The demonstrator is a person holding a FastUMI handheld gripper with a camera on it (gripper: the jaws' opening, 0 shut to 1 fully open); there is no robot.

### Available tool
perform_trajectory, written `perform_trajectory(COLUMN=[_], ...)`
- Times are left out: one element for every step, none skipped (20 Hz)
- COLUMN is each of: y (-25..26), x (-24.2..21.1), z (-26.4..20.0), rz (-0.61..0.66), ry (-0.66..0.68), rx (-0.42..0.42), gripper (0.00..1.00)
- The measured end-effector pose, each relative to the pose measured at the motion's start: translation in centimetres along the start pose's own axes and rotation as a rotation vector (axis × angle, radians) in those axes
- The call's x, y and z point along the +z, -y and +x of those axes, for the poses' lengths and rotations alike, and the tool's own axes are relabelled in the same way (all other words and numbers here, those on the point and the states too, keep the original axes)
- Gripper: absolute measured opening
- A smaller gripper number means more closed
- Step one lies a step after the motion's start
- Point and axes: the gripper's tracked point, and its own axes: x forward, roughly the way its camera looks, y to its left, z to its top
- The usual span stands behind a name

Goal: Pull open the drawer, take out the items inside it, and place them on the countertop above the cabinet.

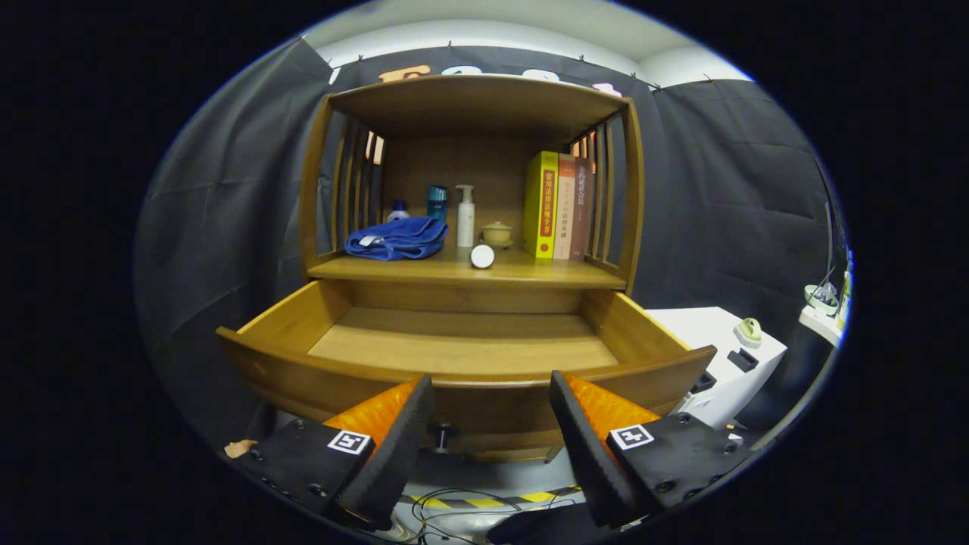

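The claw (490,390) is hovering with its fingers spread wide, holding nothing, its tips lying just over the front edge of the drawer (462,344). The drawer is standing pulled fully out of the wooden cabinet (473,106), its bare wooden floor showing between low side walls and giving free room above. On the worktop (530,272) just above the drawer, a folded blue towel (396,238) is lying at the left, a white pump bottle (465,216) and a small lidded cup (497,234) are standing mid-way, a round white object (482,256) is sitting near the front edge, and upright books (559,204) are leaning at the right.
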Motion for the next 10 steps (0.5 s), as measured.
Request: perform_trajectory(y=[-0.1, -0.2, -0.1, -0.2, -0.1, -0.4, -0.5, -0.5, -0.7, -0.9], x=[-0.3, -0.7, -1.1, -1.4, -1.4, -1.5, -1.5, -1.5, -1.3, -1.2], z=[0.2, 0.5, 0.6, 0.8, 1.0, 1.2, 1.4, 1.4, 1.0, 1.2], rz=[0.004, 0.009, 0.021, 0.039, 0.052, 0.056, 0.047, 0.028, 0.018, 0.014], ry=[-0.006, -0.014, -0.022, -0.027, -0.028, -0.029, -0.024, -0.019, -0.013, -0.01], rx=[0.001, 0.0, -0.001, -0.002, -0.004, 0.007, 0.004, -0.003, -0.01, -0.009], gripper=[1.0, 0.99, 0.99, 0.99, 0.99, 0.99, 0.99, 0.99, 0.98, 0.98])
